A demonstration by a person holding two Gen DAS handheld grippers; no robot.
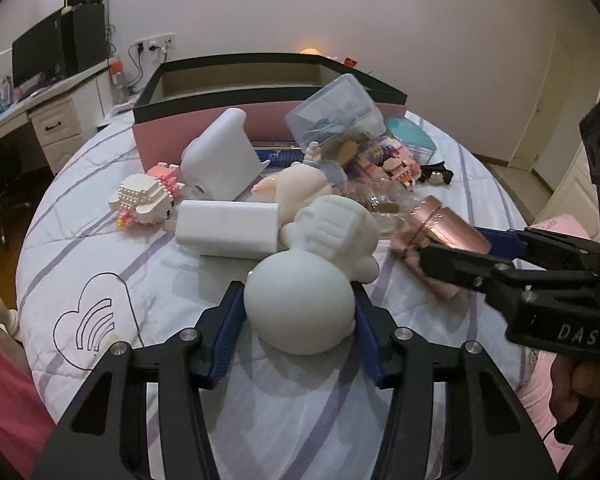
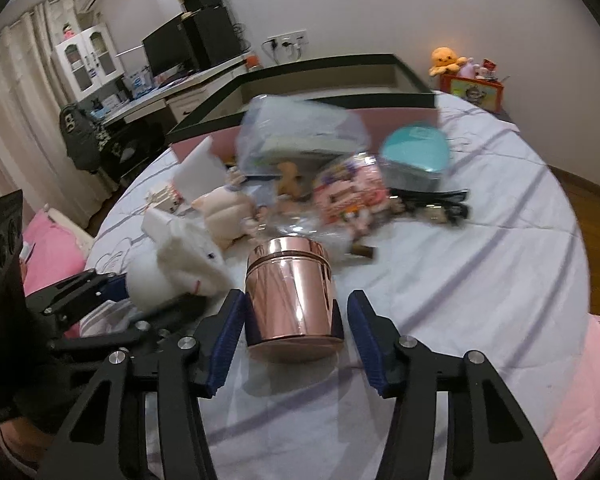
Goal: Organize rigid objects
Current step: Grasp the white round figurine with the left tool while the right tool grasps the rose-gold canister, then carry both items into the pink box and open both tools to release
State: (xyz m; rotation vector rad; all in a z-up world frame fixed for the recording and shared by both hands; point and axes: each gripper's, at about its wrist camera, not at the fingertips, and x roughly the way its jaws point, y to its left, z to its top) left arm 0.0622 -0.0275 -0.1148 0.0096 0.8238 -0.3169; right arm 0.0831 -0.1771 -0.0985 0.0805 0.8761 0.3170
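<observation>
The white figurine [image 1: 300, 300] lies on the striped bedspread [image 1: 100, 240] at the near edge of the toy pile, and we have the left gripper [image 1: 296, 312] around its round base, both blue pads touching or very nearly touching its sides. We judge the grip as closed on it, though it does not look lifted yet.

The copper canister [image 2: 292, 296] lies on its side just beside the figurine. The right gripper [image 2: 296, 312] straddles it with the jaws wide: one pad sits against the canister, the other stands clear of it.

What worries us:

- The figurine's base is smooth and rounded, so the pads could slide off it as we lift, and it may squirt forward into the white power bank [image 1: 228, 232] resting against it.
- The polished canister could roll away on the soft bedding if one pad pushes before the other arrives.
- The two grippers work very near each other. Lifting both together could knock them into one another.
- The clear plastic box [image 1: 336, 112] leans on the pile in front of the pink storage box [image 1: 160, 144]. A nudge to the pile could topple it.
</observation>
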